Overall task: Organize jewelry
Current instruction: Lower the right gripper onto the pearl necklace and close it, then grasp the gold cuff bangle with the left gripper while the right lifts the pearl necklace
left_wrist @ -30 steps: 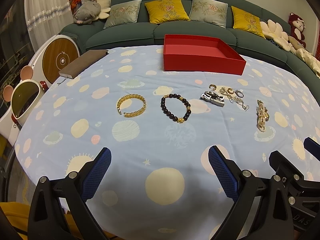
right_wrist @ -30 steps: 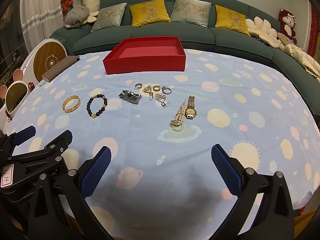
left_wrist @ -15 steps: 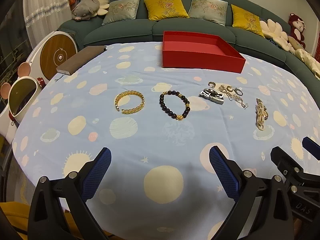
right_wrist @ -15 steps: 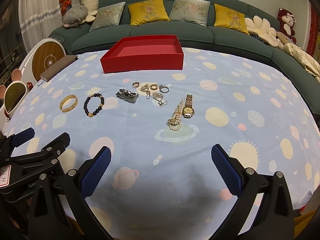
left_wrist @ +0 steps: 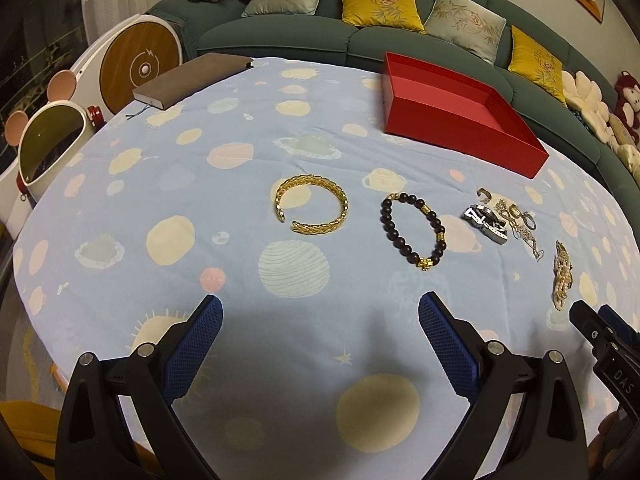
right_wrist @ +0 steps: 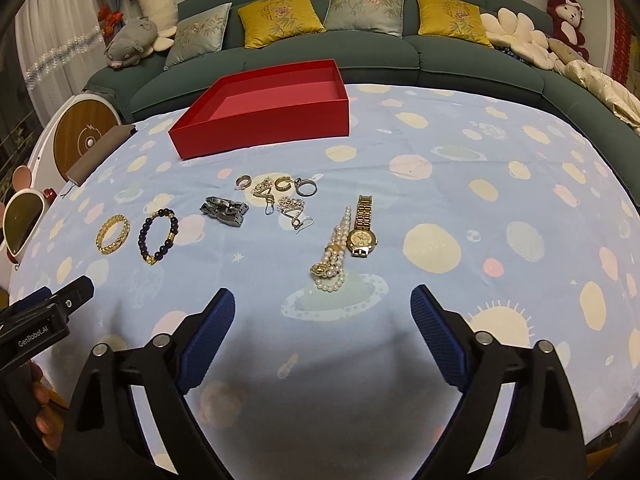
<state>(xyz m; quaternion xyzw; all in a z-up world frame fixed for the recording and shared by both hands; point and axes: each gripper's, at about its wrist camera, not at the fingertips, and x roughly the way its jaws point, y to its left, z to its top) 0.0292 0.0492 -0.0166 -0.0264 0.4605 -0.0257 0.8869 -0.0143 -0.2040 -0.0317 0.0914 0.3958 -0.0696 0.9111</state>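
While both claws are hanging above the near edge of the desk (left_wrist: 168, 152), the left claw (left_wrist: 320, 320) is sitting released with nothing between its blue pads, and the right claw (right_wrist: 322, 312) is likewise spread wide and holding nothing. Jewelry is lying in a loose row on the planet-print cloth: gold bangle (left_wrist: 311, 210) at far left, dark bead bracelet (left_wrist: 414, 235) just beside it, silver metal band (right_wrist: 225, 211) next, then a cluster of rings and earrings (right_wrist: 280, 196). Pearl strand (right_wrist: 332, 254) is touching the gold watch (right_wrist: 362, 232), ahead of the right claw. Red box (right_wrist: 264, 128) is sitting open behind the row, well apart from both claws. Brown book (left_wrist: 188, 80) is resting at the desk's far left edge.
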